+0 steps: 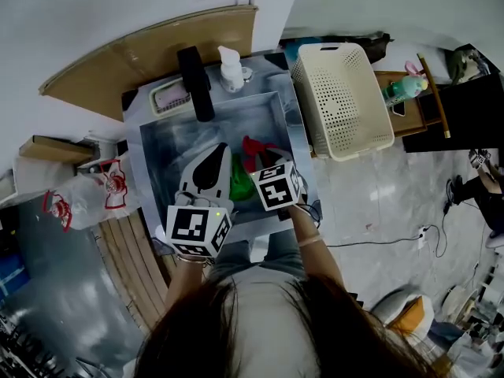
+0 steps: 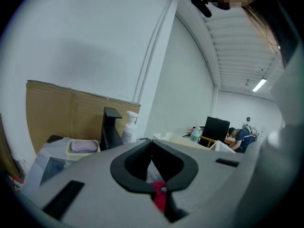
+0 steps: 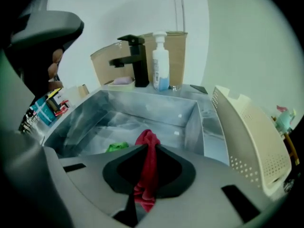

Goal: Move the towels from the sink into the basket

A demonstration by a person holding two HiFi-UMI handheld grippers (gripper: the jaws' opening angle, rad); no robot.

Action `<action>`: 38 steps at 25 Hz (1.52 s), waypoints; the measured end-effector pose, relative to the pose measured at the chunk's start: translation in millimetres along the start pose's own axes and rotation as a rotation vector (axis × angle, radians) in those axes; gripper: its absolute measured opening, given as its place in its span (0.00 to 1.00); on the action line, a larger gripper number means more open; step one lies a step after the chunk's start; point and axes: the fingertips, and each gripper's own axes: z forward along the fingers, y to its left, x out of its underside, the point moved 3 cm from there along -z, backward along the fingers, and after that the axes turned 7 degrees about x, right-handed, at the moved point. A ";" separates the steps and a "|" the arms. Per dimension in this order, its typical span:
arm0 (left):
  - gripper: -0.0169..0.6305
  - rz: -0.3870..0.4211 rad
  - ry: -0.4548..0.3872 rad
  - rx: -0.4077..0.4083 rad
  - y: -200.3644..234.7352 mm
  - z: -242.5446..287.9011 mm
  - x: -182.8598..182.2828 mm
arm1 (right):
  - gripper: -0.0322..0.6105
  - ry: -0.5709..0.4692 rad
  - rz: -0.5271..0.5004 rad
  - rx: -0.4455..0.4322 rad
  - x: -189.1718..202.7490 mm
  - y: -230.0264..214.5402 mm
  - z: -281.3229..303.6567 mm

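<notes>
Hanging over the sink [image 3: 156, 109], the right gripper [image 3: 145, 149] is clamping a red towel [image 3: 148, 167], the closed left gripper [image 2: 152, 141] at nine o'clock.

The head view looks steeply down on the sink [image 1: 173, 148] from above. The left gripper view faces nearly level past the left claw [image 2: 152, 142]. The right gripper view tilts down past the right claw [image 3: 147, 148] into the sink. All share the faucet [image 1: 195, 83] beyond the claws.

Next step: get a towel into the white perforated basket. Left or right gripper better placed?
Right. The right gripper is shut on the red cloth towel over the steel sink, nearest the white perforated plastic basket. The left gripper is shut, empty.
</notes>
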 end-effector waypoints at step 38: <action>0.04 0.052 -0.038 -0.080 -101.2 19.9 -25.2 | 0.14 -0.370 -0.120 -0.019 -58.9 -80.2 -159.6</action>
